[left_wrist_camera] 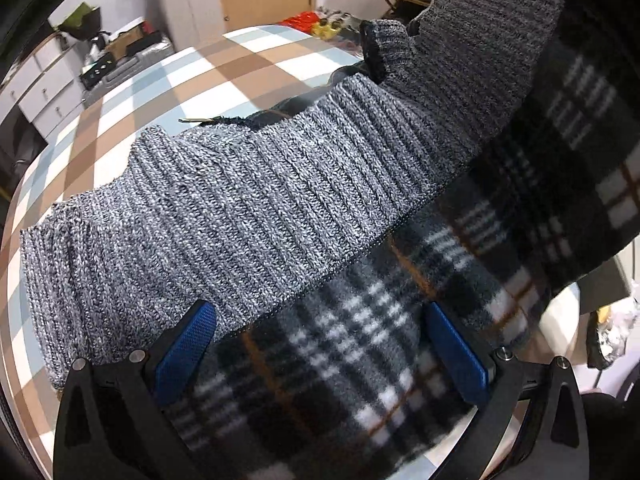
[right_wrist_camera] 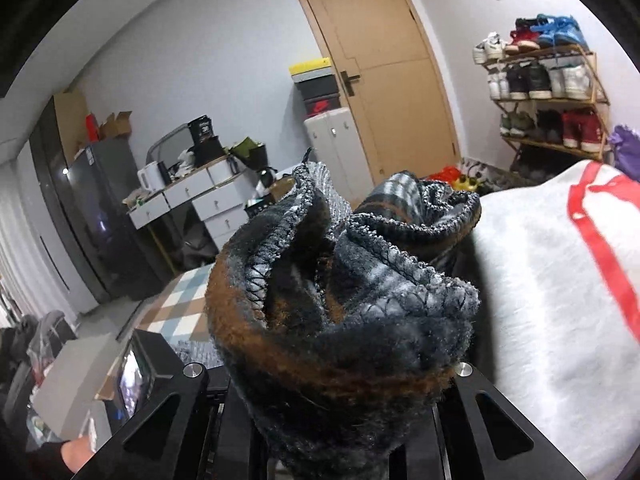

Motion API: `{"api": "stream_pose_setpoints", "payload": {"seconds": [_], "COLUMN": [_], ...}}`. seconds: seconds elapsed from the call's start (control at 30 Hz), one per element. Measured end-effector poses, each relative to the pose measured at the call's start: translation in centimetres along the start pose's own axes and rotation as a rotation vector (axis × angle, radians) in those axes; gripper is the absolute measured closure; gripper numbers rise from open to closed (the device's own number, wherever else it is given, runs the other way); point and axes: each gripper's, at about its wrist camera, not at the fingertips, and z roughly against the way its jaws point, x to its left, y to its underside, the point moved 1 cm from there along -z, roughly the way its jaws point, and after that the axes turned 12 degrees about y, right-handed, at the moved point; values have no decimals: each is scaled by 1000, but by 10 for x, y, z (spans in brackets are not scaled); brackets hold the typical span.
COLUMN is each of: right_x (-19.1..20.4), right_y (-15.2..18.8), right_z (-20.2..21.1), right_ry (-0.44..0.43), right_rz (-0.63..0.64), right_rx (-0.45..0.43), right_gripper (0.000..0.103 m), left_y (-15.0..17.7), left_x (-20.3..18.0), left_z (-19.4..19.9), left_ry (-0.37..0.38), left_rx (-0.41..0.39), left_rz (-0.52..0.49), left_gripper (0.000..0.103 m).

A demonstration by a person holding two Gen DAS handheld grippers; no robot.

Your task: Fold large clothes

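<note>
The sweater [left_wrist_camera: 248, 208] is coarse ribbed grey knit, its lining [left_wrist_camera: 340, 360] a soft, fuzzy checked fleece. The left tool [left_wrist_camera: 320, 344] has matt black frames and blue, finely dimpled pads [left_wrist_camera: 188, 348]. The bench [left_wrist_camera: 224, 76] carries a smooth checked covering. The door [right_wrist_camera: 384, 64] looks like matt wood.

A lived-in home room is showing here: a tan wooden door [right_wrist_camera: 384, 72], a bamboo shoe rack crowded with sneakers [right_wrist_camera: 544, 96], white drawer units [right_wrist_camera: 208, 200], a dark grey fridge [right_wrist_camera: 100, 216], and a checked tablecloth [left_wrist_camera: 224, 72].
</note>
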Motion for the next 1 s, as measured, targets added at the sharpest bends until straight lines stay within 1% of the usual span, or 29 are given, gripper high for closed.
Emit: {"api": "stream_pose_setpoints", "payload": {"seconds": [0.07, 0.13, 0.17, 0.23, 0.27, 0.3, 0.33, 0.37, 0.4, 0.43, 0.47, 0.5, 0.53, 0.6, 0.67, 0.7, 0.77, 0.87, 0.93, 1.0], "right_x": [6, 19, 29, 46, 55, 66, 80, 97, 113, 126, 139, 153, 169, 187, 196, 198, 211, 228, 235, 236], "right_y": [-2, -6, -9, -13, -15, -17, -17, -14, -10, -4, 3, 12, 24, 44, 56, 59, 68, 79, 77, 55], "right_z": [4, 8, 10, 13, 15, 18, 21, 24, 24, 24, 24, 22, 18, 8, -1, -3, -2, 1, 1, -4], "right_ry": [1, -5, 4, 32, 34, 36, 44, 58, 81, 104, 120, 137, 167, 193, 199, 204, 208, 185, 149, 108], "right_rz": [16, 43, 66, 96, 110, 132, 167, 216, 266, 313, 360, 410, 471, 531, 545, 559, 612, 698, 721, 679], "right_rx": [-2, -6, -13, -15, -12, -16, -22, -26, -30, -35, -38, -38, -40, -28, -7, -8, -23, -27, 1, 54], "right_gripper": [87, 87, 87, 87, 87, 87, 87, 87, 87, 87, 87, 87, 87, 87, 87, 87, 87, 87, 87, 87], "left_y": [5, 16, 24, 35, 42, 48, 55, 57, 57, 64, 65, 69, 72, 75, 76, 76, 77, 74, 74, 77], "left_x": [3, 11, 23, 44, 62, 84, 105, 124, 144, 166, 177, 189, 195, 196, 187, 183, 171, 169, 169, 170], "left_z": [21, 52, 78, 114, 136, 153, 162, 163, 158, 151, 144, 135, 129, 118, 113, 107, 107, 98, 91, 87], "left_ry": [69, 120, 122, 117, 116, 125, 148, 178, 209, 266, 311, 373, 422, 498, 523, 518, 526, 543, 546, 560], "left_rx": [5, -23, -46, -104, -151, -199, -226, -233, -224, -195, -173, -150, -136, -94, -73, -41, -21, 17, 43, 63], "left_rz": [-11, -12, -24, -41, -33, 10, 66, 116, 161, 219, 246, 275, 297, 319, 319, 307, 299, 325, 344, 359], "left_gripper": [2, 2, 2, 2, 2, 2, 2, 2, 2, 2, 2, 2, 2, 2, 2, 2, 2, 2, 2, 2]}}
